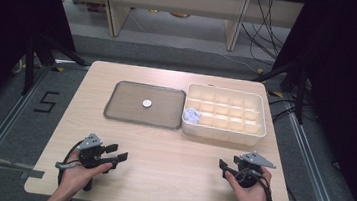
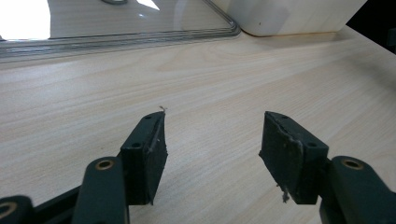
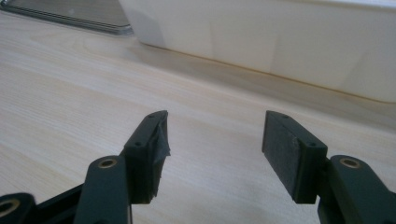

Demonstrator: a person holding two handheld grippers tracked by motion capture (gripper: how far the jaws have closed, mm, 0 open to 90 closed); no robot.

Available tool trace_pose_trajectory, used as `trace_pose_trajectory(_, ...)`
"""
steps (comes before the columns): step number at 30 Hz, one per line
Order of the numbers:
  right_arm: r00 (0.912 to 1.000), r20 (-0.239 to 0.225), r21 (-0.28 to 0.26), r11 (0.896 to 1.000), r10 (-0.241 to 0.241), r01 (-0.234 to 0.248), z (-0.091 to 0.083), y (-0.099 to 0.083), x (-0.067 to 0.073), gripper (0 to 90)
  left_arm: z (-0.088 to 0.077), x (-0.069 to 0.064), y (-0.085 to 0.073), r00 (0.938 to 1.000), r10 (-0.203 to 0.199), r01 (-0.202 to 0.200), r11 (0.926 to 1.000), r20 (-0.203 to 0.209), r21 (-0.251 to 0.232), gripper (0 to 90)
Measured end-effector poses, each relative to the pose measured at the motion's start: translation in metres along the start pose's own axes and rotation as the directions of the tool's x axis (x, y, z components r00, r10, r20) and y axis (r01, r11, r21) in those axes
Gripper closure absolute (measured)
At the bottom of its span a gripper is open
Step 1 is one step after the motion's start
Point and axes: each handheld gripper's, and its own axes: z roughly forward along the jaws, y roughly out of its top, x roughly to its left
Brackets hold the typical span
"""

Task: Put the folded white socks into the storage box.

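Both hand-held grippers, left [image 1: 116,153] and right [image 1: 225,166], gape empty; white lump [image 1: 191,115] in box [image 1: 260,120] unclear, possibly crumpled; floor mark [image 1: 46,101] reads "5".

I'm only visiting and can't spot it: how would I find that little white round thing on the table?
Start at the wooden table, then find the flat grey tray lying left of the cream compartment box. The small white disc lies near the tray's middle, alone, unlike the crumpled whitish item in the box's left compartment.
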Motion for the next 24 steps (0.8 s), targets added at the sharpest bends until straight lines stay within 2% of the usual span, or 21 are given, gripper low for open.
trace_pose_trajectory(1, 0.9988, 0.009, -0.012, 0.999, -0.048, 0.049, 0.0, -0.002, -0.005, 41.4, 0.0, 0.0, 0.0, 1.0, -0.001, 0.001, 1.0, 0.0, -0.002, 39.6)
trace_pose_trajectory(2, 0.9998, 0.018, 0.011, 1.0, -0.003, 0.003, -0.003, -0.004, -0.002, 41.4, 0.0, 0.0, 0.0, 1.0, 0.001, -0.001, 1.0, -0.001, -0.002, 39.6)
trace_pose_trajectory(3, 0.9989, 0.012, -0.014, 0.999, -0.045, 0.045, -0.001, -0.007, -0.007, 41.4, 0.0, 0.0, -0.001, 1.0, 0.002, -0.002, 1.0, -0.002, -0.004, 39.6)
trace_pose_trajectory(4, 0.9987, 0.004, -0.034, 0.998, -0.05, 0.05, 0.0, -0.01, -0.008, 41.4, 0.0, 0.001, -0.001, 1.0, 0.003, -0.003, 1.0, -0.003, -0.004, 39.6)
trace_pose_trajectory(5, 0.9982, 0.021, -0.035, 0.998, -0.055, 0.056, -0.001, -0.013, -0.009, 41.4, 0.0, 0.001, -0.001, 1.0, 0.004, -0.004, 1.0, -0.004, -0.004, 39.6)
trace_pose_trajectory(7, 0.9983, 0.027, -0.036, 0.998, -0.051, 0.052, -0.003, -0.017, -0.01, 41.4, 0.0, 0.001, -0.001, 1.0, 0.007, -0.007, 0.9999, -0.007, -0.009, 39.7)
trace_pose_trajectory(9, 0.9985, 0.016, -0.066, 0.996, -0.053, 0.054, -0.003, -0.021, -0.011, 41.4, 0.001, 0.001, -0.001, 0.9999, 0.007, -0.007, 0.9999, -0.009, -0.014, 39.7)
trace_pose_trajectory(11, 0.9991, 0.024, -0.095, 0.995, -0.035, 0.037, -0.003, -0.024, -0.012, 41.4, 0.001, 0.001, -0.002, 0.9999, 0.01, -0.01, 0.9998, -0.008, -0.015, 39.7)
trace_pose_trajectory(12, 0.999, 0.013, -0.113, 0.993, -0.044, 0.045, -0.003, -0.026, -0.013, 41.4, 0.002, 0.001, -0.003, 1.0, 0.009, -0.009, 0.9998, 0.003, -0.016, 39.7)
trace_pose_trajectory(13, 0.9996, 0.018, -0.124, 0.992, -0.023, 0.025, -0.002, -0.028, -0.013, 41.4, 0.002, 0.0, -0.003, 0.9999, 0.01, -0.01, 0.9998, 0.001, -0.015, 39.6)
trace_pose_trajectory(14, 0.9997, 0.012, -0.127, 0.992, -0.021, 0.023, -0.003, -0.029, -0.013, 41.4, 0.001, 0.0, -0.003, 0.9998, 0.015, -0.015, 0.9999, -0.009, -0.004, 39.6)
trace_pose_trajectory(15, 0.9994, 0.025, -0.144, 0.989, -0.023, 0.027, -0.003, -0.03, -0.013, 41.4, 0.002, 0.0, -0.004, 0.9998, 0.016, -0.016, 0.9998, -0.007, -0.007, 39.6)
trace_pose_trajectory(18, 0.9997, 0.009, -0.16, 0.987, -0.021, 0.022, -0.001, -0.032, -0.013, 41.1, 0.002, 0.0, -0.003, 0.9998, 0.02, -0.02, 0.9997, -0.006, -0.014, 39.6)
trace_pose_trajectory(19, 0.9997, 0.01, -0.144, 0.989, 0.02, -0.018, -0.003, -0.034, -0.009, 41.0, 0.001, 0.0, -0.003, 0.9998, 0.022, -0.022, 0.9995, -0.004, -0.021, 39.6)
trace_pose_trajectory(20, 0.9997, 0.022, -0.156, 0.988, 0.015, -0.012, -0.001, -0.035, -0.009, 40.9, 0.001, 0.0, -0.004, 0.9998, 0.022, -0.022, 0.9994, -0.005, -0.025, 39.7)
trace_pose_trajectory(21, 0.9991, 0.031, -0.162, 0.986, -0.03, 0.034, -0.001, -0.034, -0.012, 41.0, 0.001, 0.0, -0.004, 0.9997, 0.023, -0.024, 0.9994, -0.005, -0.026, 39.6)
trace_pose_trajectory(22, 0.9997, 0.015, -0.148, 0.989, 0.017, -0.015, 0.0, -0.036, -0.008, 40.9, 0.001, 0.0, -0.004, 0.9997, 0.023, -0.023, 0.9994, -0.004, -0.025, 39.6)
trace_pose_trajectory(23, 0.9997, 0.005, -0.162, 0.987, 0.024, -0.023, 0.002, -0.036, -0.007, 40.9, 0.001, 0.0, -0.004, 0.9997, 0.024, -0.024, 0.9994, -0.004, -0.025, 39.6)
trace_pose_trajectory(24, 0.9997, 0.023, -0.148, 0.989, 0.009, -0.005, 0.001, -0.036, -0.009, 40.8, 0.001, 0.0, -0.004, 0.9997, 0.026, -0.026, 0.9994, -0.003, -0.025, 39.6)
